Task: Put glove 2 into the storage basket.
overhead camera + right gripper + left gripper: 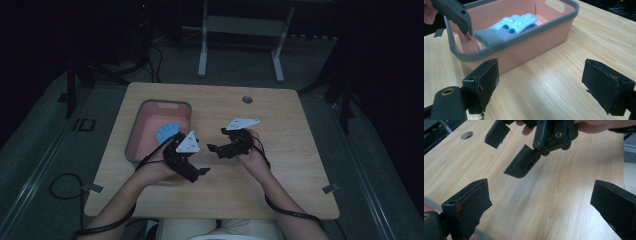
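Right gripper view: blue dotted glove (pixel 511 25) lies flat.

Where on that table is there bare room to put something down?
The table is bare right of the right gripper, out to its right edge, and along the far edge around the round hole. It is crowded at the left, where the pink bin with the blue glove sits beside the left gripper.

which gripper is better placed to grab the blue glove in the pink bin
Left, probably. The left gripper is open beside the pink bin holding the blue glove; the right gripper, also open, is farther off, mid-table.
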